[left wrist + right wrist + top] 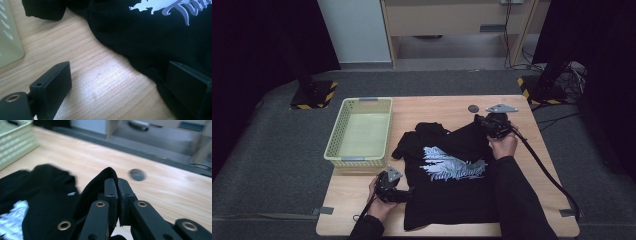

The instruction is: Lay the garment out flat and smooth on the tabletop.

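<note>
right tongs (117, 192) pinch the black shirt (452, 175); left tongs (120, 82) gape wide at its edge.

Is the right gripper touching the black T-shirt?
Touching. In the right gripper view, the right gripper has its jaws closed on a fold of the black T-shirt.

Lab: black drapes (257, 40), hazard-taped stands (314, 95)
</note>
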`<state>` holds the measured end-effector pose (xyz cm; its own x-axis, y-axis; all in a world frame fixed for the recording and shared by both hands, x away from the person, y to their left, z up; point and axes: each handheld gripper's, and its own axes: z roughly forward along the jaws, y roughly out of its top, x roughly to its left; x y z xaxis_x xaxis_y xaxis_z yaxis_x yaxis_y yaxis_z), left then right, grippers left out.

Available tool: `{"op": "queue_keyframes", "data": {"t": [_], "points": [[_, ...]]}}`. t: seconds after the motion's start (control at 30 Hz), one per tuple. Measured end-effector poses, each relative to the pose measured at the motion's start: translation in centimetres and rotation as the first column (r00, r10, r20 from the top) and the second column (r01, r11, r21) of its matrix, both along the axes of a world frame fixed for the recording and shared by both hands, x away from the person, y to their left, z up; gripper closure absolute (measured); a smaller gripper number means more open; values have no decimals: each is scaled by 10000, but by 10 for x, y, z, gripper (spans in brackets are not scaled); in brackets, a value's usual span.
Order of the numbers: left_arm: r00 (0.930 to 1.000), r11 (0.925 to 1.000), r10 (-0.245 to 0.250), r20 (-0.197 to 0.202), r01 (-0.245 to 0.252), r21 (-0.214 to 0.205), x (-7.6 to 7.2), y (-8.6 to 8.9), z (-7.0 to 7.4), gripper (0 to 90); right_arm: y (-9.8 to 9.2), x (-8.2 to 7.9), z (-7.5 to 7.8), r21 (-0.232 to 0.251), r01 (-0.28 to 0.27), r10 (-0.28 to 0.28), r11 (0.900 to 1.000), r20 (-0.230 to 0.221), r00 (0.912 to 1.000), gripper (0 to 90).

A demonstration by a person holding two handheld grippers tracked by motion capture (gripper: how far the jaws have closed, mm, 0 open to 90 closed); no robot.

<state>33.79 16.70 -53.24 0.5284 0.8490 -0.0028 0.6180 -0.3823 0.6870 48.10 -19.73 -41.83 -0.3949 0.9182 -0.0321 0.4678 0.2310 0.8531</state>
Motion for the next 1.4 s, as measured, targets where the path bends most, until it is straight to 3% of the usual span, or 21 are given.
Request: {"op": "queue_keyframes", "data": {"t": [0.07, 0.13, 0.23, 0.27, 0.37, 0.57, 0.6, 0.63, 0.73, 0.77, 0.8, 0.87, 0.93, 1.07, 1.23, 1.4], "points": [[10000, 10000, -1, -1, 1, 0, 0, 0, 0, 66, -22, 0, 4, 295, 695, -700, 9971, 153, 9974, 873], [10000, 10000, 0, -1, 0, -5, 0, 0, 0, 66, -29, 0, 4, 335, 903, -909, 9954, 166, 9957, 873], [10000, 10000, 1, 1, -1, -5, 0, 0, 0, 65, -55, 0, -4, 320, 1692, -1695, 9851, 64, 9855, 871], [10000, 10000, 2, 1, -2, -5, 0, 0, 0, 65, -55, 0, -4, 320, 1692, -1695, 9851, 64, 9855, 871], [10000, 10000, 1, 0, -1, -7, 0, 0, 0, 65, -75, 0, -15, 330, 2370, -2368, 9709, -118, 9715, 864], [10000, 10000, 13, 4, -13, -11, 0, 0, 0, 65, -92, -3, -25, 373, 2837, -2826, 9582, -316, 9587, 797], [10000, 10000, 13, 4, -13, -11, 0, 0, 0, 65, -92, -3, -25, 373, 2837, -2826, 9582, -316, 9587, 797], [10000, 10000, 13, 4, -13, -9, 0, 0, 0, 65, -94, -4, -23, 431, 2858, -2851, 9573, -232, 9582, 727], [10000, 10000, 14, 8, -14, -11, 0, 0, 0, 64, -93, -6, -19, 486, 2801, -2803, 9588, -29, 9599, 692], [10000, 10000, 17, 9, -17, -12, 0, 0, 0, 64, -90, -7, -15, 668, 2539, -2547, 9649, 37, 9670, 651], [10000, 10000, 16, 7, -16, -12, 0, 0, 0, 64, -90, -7, -15, 668, 2539, -2547, 9649, 37, 9670, 651], [10000, 10000, 23, 8, -23, -13, 0, 0, 0, 64, -84, -8, -15, 789, 2107, -2114, 9744, -5, 9774, 587], [10000, 10000, 35, 7, -35, -12, 0, 0, 0, 65, -75, -7, -19, 812, 1735, -1725, 9815, -192, 9848, 526], [10000, 10000, 28, 7, -28, -7, 0, 0, 0, 65, -55, -6, -39, 552, 1246, -1214, 9907, -580, 9909, 461], [10000, 10000, 21, 2, -21, -6, 0, 0, 0, 65, -29, -1, -66, 597, 633, -545, 9962, -1389, 9888, 410], [10000, 10000, 21, -3, -21, 6, 0, 0, 0, 65, -19, 8, -84, 133, 778, -740, 9969, -1827, 9804, 425]]}}
